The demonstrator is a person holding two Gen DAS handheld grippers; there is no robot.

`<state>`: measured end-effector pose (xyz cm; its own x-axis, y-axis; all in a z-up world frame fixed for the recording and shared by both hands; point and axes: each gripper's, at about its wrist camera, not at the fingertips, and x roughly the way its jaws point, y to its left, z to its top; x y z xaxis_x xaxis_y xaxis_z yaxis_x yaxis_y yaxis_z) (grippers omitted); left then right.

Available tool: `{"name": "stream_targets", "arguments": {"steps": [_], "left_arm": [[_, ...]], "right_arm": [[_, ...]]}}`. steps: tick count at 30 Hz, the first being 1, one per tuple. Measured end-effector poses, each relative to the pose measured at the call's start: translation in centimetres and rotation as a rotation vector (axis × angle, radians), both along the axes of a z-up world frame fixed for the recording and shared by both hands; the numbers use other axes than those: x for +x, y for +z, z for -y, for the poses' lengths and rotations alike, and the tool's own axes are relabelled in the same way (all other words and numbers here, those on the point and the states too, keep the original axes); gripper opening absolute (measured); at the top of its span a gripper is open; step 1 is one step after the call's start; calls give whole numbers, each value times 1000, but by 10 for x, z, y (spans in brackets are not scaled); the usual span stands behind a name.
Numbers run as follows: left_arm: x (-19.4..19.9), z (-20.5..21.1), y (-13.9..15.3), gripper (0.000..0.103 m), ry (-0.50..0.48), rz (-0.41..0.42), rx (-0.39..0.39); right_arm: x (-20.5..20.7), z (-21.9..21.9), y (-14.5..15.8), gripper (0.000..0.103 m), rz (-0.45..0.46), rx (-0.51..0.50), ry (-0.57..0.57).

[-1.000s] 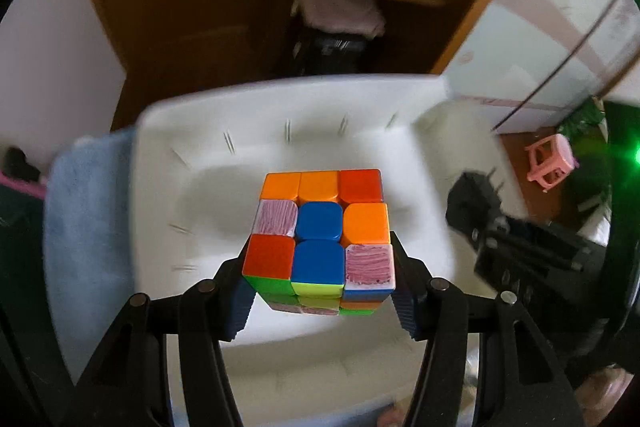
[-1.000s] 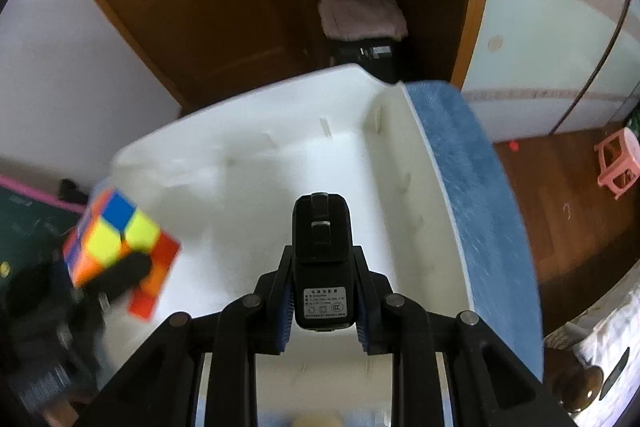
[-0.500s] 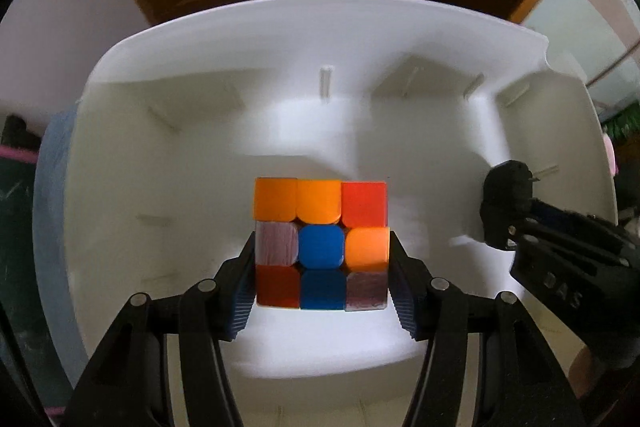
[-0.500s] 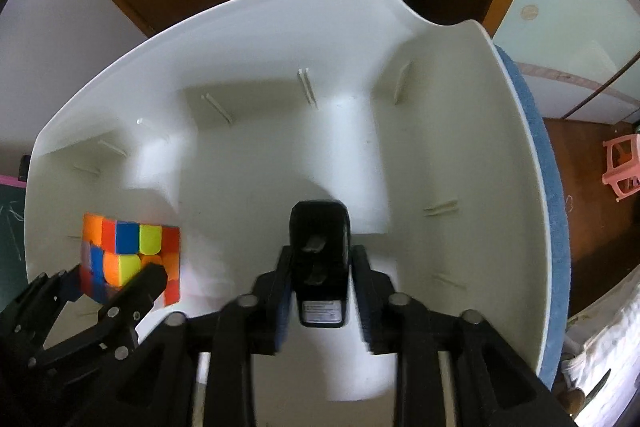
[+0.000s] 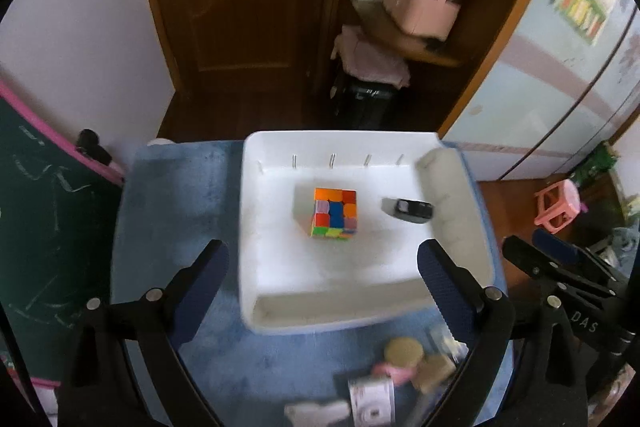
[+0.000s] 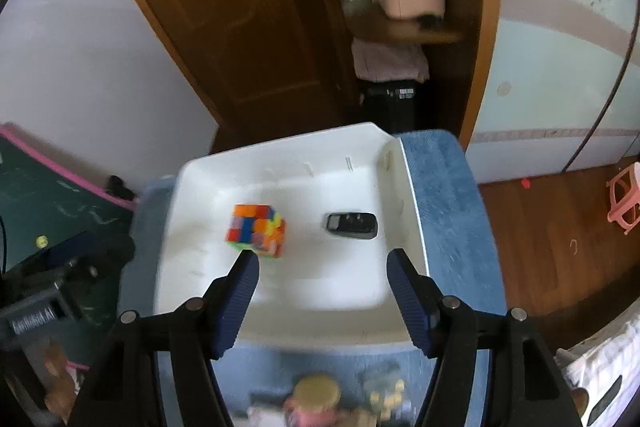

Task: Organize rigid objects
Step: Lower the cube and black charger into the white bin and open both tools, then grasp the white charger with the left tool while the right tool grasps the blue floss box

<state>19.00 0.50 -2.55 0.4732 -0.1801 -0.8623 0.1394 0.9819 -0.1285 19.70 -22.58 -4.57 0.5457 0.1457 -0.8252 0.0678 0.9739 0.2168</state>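
A multicoloured puzzle cube (image 5: pixel 334 213) sits inside a white plastic bin (image 5: pixel 320 315), with a black charger plug (image 5: pixel 414 209) lying to its right. Both also show in the right wrist view: the cube (image 6: pixel 256 231) and the plug (image 6: pixel 352 225) in the bin (image 6: pixel 320 327). My left gripper (image 5: pixel 322 261) is open and empty, held above the bin's near side. My right gripper (image 6: pixel 322 267) is open and empty, above the bin's near edge. The right gripper's body shows at the right of the left wrist view (image 5: pixel 560 267).
The bin rests on a blue cloth-covered table (image 5: pixel 180 211). Several small items, including a round-lidded jar (image 5: pixel 404 353) and a white box (image 5: pixel 370 399), lie on the cloth near me. A dark chalkboard (image 5: pixel 36 219) stands at the left. A wooden door and shelves are behind.
Both grippers have opened and released the cube and the plug into the bin. Both have pulled up and back away from the bin.
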Motion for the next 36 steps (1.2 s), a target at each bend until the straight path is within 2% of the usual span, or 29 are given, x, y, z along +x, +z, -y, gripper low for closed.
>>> {"name": "stream_targets", "arguments": {"steps": [4,8,18,21,23,26,36], "left_arm": [[-36,-16,33,96,-10,58,15],[-66,-30,48,98,-45,98,19],[-133,-56,24,99,-156,68,59],[-144,-58,11,99,-193,45,56],[-152,-56,-1,99,-224,32,60],[-163,-46,-27,99,-300,17,71],[-193,3,-134,99,-595,-100,92]], "right_arm": [[-40,-2,33,67,61,-5,-33],[-94,-17,60,67,129,-40,-87],[-196,-87,68,67,187,-182,-51],[-216,-106,60,67,197,-231,-22],[-222,-115,44,67,157,-259,-19],[-232,-119,23,67,105,-234,-33],[-240,-83,-60,67,-23,-211,-190]]}}
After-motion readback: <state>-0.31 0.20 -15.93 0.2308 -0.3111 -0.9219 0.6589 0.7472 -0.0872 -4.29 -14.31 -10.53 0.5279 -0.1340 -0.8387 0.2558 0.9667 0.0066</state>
